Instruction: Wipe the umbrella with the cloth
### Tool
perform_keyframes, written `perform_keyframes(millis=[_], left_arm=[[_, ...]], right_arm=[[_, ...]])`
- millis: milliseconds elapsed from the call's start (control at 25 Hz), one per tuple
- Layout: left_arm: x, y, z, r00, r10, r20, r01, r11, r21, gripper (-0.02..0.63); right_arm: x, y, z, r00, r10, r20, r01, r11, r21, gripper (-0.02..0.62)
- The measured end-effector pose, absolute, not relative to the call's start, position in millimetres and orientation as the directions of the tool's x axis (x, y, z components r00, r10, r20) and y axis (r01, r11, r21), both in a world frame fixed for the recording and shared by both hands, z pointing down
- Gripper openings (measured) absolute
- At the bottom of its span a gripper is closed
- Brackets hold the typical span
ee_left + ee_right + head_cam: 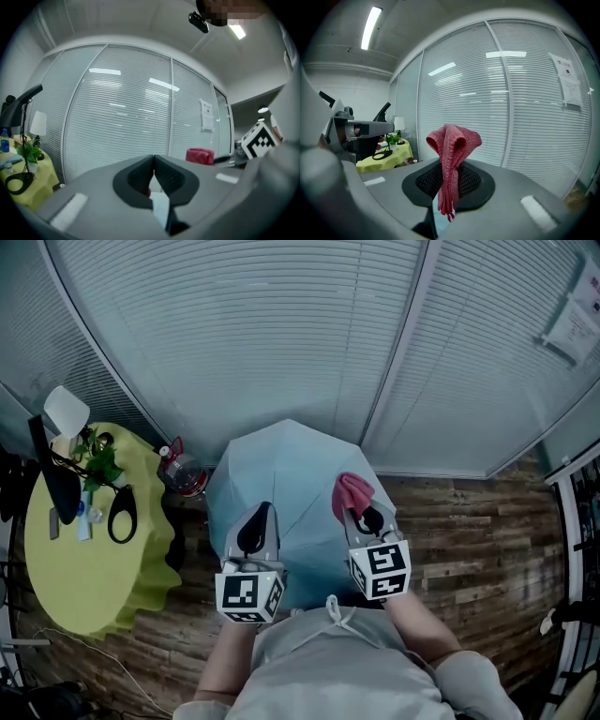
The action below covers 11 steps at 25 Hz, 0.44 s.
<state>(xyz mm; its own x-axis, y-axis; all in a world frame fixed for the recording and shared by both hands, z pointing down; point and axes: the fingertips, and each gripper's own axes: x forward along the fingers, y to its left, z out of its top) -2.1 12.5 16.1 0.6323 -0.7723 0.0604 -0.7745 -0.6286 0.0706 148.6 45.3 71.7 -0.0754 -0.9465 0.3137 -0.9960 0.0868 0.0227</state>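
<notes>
Right hand-held gripper (360, 510) is shut on the cloth (352, 490). The cloth is pinched at its middle, so that a folded hump stands beyond the jaw tips and loose ends hang behind them. Held this way, a soft pad is presented to whatever is wiped. Left hand-held gripper (263, 509) is closed with its jaw tips touching, and nothing is seen gripped between them. It is judged to be held ready to steady the canopy.

Largest in the scene is the glass wall (281, 334), covered by fine horizontal blinds and split by pale upright frames. Below it, a floor (469, 531) of dark, worn wooden planks is seen. The umbrella (300, 465) is set open on that floor at the foot of the wall, under the 2 grippers, so its upper side is offered for wiping. Whether either gripper touches it cannot be told. Its canopy is smooth, pale blue fabric, drawn taut into flat panels by ribs. At the left, a round counter (84, 577) is draped in a yellow-green cover. Smallest is the cloth: pink-red, coarsely knitted and limp.
</notes>
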Motion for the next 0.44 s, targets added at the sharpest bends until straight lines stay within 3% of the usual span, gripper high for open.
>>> perform_keyframes(millis=[440], left_arm=[[-3.2, 16.3, 19.8, 0.641, -0.764, 0.068, -0.767, -0.637, 0.071, 0.008]], right_arm=[[138.4, 49.9, 76.4, -0.086, -0.940, 0.329, -0.994, 0.105, 0.040, 0.054]])
